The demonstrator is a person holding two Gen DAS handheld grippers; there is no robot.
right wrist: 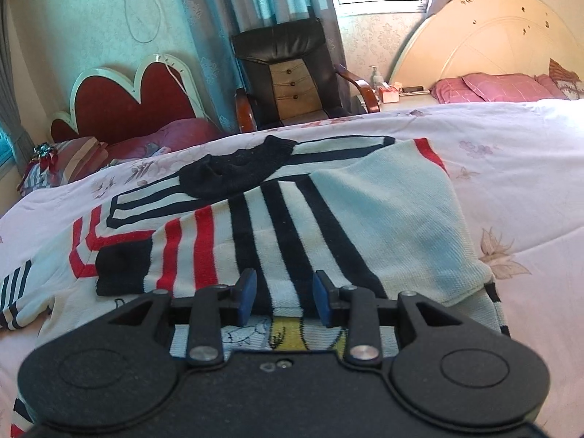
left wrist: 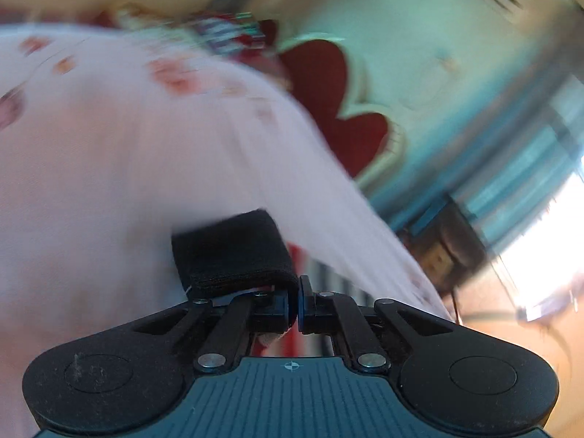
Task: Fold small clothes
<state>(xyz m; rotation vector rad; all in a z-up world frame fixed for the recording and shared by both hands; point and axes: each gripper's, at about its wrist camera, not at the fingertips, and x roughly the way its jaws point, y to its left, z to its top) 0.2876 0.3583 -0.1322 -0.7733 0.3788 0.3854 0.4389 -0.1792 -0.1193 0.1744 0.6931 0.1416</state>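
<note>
The striped sweater [right wrist: 292, 219] lies on the bed [right wrist: 511, 168]. Left claw [left wrist: 294, 303] is closed – it pinches the black cuff [left wrist: 233, 252]. Right claw [right wrist: 284, 295] stands narrowly open over the sweater – gripping nothing.

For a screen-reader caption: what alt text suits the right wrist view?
A striped sweater lies partly folded on a floral bedspread, the right hand-held gripper open just above it. A black armchair stands behind.

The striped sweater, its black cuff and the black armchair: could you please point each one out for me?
striped sweater [right wrist: 292, 219]: right wrist view, on the navy and white stripes of the folded body.
black cuff [right wrist: 124, 268]: right wrist view, middle of the sleeve's dark end.
black armchair [right wrist: 281, 45]: right wrist view, on the backrest's top cushion.
</note>
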